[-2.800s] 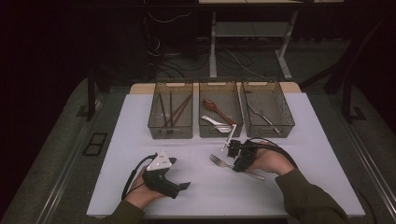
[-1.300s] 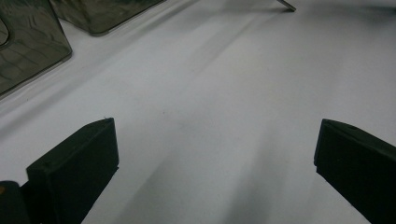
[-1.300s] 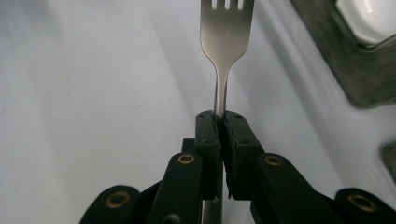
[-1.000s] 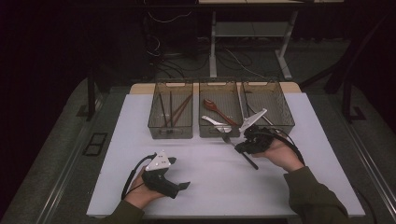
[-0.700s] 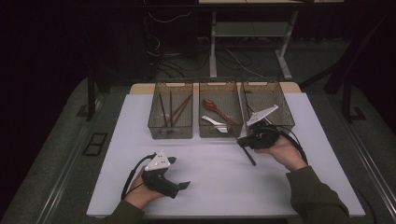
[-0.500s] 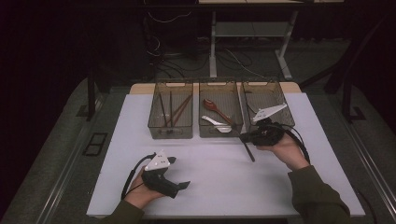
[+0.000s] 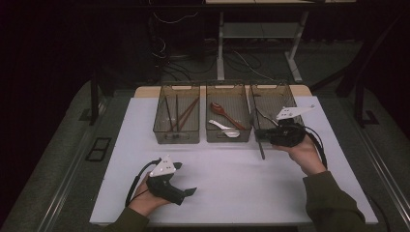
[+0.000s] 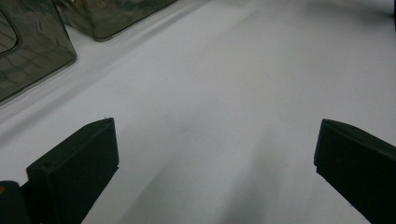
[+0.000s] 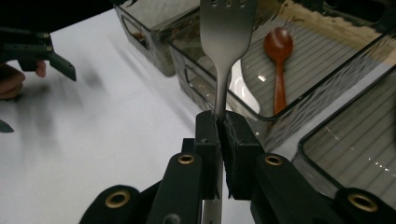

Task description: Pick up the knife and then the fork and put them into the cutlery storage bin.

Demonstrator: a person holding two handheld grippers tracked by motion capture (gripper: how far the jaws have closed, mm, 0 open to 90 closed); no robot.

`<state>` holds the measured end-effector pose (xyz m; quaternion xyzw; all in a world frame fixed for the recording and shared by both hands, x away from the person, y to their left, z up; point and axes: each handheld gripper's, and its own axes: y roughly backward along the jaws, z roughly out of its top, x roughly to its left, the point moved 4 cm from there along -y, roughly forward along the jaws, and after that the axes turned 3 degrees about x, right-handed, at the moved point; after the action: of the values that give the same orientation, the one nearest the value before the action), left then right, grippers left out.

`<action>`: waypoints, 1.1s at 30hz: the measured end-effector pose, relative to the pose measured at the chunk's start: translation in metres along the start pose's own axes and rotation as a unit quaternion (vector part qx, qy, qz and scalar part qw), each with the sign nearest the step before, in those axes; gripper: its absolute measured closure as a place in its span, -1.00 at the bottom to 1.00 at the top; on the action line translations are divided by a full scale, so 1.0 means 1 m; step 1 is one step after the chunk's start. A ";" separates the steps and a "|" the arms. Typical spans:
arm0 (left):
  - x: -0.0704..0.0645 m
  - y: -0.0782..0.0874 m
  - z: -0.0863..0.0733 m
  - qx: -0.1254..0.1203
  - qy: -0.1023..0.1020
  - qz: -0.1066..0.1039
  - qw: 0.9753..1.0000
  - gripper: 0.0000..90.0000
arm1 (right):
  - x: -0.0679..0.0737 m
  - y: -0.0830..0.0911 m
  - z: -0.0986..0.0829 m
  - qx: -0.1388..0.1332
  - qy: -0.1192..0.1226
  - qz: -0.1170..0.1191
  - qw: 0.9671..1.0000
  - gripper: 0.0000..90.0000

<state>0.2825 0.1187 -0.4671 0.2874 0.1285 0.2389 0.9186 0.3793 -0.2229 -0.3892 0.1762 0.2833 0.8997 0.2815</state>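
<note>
Right gripper (image 9: 219, 122) w/ fork (image 9: 226, 42) has shifted toward right bin (image 7: 273, 104), clamped on fork; left gripper (image 8: 215, 154) jaws apart.

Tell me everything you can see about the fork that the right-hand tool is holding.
The fork looks like plain silver-grey metal with a broad, slotted head and a narrow neck. The right gripper has its two black jaws shut on the neck, so the head points away from the hand. In the high view the fork is a thin dark bar at the near left corner of the right bin, its handle end slanting down towards the white table. Nothing else seems to touch it.
</note>
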 end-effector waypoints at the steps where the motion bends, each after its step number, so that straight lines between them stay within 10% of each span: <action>1: 0.000 0.000 0.000 0.000 0.000 0.000 1.000 -1.00 | -0.001 0.002 0.000 -0.002 -0.001 -0.001 1.000 0.87; 33: 0.000 0.000 0.001 -0.001 0.001 0.000 1.000 -1.00 | -0.057 0.066 0.025 -0.068 -0.034 -0.093 0.993 0.87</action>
<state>0.2828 0.1184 -0.4664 0.2860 0.1290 0.2390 0.9189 0.4085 -0.2921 -0.3383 0.1600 0.2265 0.8801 0.3853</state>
